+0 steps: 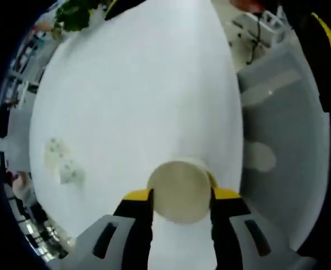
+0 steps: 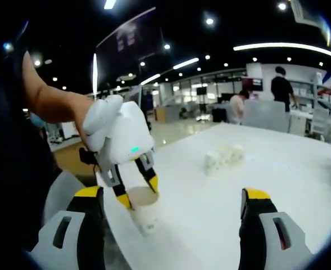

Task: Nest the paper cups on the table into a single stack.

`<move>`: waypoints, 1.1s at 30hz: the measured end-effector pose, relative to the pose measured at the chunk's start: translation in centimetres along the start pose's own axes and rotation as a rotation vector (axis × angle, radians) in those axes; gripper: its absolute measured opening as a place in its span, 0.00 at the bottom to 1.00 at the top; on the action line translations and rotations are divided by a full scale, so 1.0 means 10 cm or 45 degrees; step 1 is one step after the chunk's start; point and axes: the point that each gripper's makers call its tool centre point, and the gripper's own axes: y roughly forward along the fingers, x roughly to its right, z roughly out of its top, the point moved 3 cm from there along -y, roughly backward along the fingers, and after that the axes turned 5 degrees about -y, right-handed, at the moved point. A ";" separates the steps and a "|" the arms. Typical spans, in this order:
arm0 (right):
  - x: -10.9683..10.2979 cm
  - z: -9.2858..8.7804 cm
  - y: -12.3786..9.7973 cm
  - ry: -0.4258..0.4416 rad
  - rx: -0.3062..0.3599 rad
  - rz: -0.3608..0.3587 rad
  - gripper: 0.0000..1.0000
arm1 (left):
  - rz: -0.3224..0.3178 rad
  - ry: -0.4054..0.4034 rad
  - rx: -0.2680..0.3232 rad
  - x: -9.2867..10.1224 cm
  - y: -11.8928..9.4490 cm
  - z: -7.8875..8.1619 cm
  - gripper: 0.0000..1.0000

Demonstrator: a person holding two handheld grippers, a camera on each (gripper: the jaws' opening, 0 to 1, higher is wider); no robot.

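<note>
While the left gripper looked down on the smooth white table, its two yellow-tipped black jaws were clamped on a paper cup, one jaw on each side of the rim. The cup was a plain cream cone seen from above, its round mouth open toward the camera and its interior matte and bare. Farther off on the tabletop lay two more paper cups, pale with a faint green print, tipped on their sides and touching each other. The table's curved edge ran along the right of that view, with grey floor beyond it.

From the right gripper view, the left gripper appeared as a glossy white moulded housing with a small green light, held by a person's hand with the forearm reaching in from the upper left. It pointed steeply down, and the held cup stood upright under it near the table's near edge, its base seemingly at the surface. The two lying cups rested well apart from it, toward the table's middle. The right gripper hovered low over the table with its jaws spread wide and nothing between them.
</note>
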 end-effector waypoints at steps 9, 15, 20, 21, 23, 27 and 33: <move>-0.02 0.01 0.02 0.006 0.007 0.001 1.00 | 0.082 0.055 0.008 -0.08 -0.02 0.01 0.51; -0.01 0.00 0.00 0.009 0.006 -0.007 0.99 | 0.094 0.070 0.034 -0.07 -0.04 0.03 0.55; -0.01 -0.01 0.00 0.015 0.005 -0.008 0.99 | 0.190 0.167 0.009 -0.16 -0.02 -0.02 0.45; -0.01 -0.01 0.01 0.014 0.005 -0.008 0.99 | 0.216 0.168 0.009 -0.20 -0.03 -0.01 0.47; -0.02 -0.01 0.01 0.016 0.007 -0.007 0.99 | 0.263 0.158 0.011 -0.28 -0.05 -0.01 0.47; -0.03 -0.01 0.01 0.017 0.006 -0.006 0.99 | 0.270 0.068 0.019 -0.35 -0.03 -0.04 0.56; -0.05 -0.01 0.02 0.020 0.009 -0.002 0.99 | 0.275 0.074 0.063 -0.40 -0.04 0.00 0.72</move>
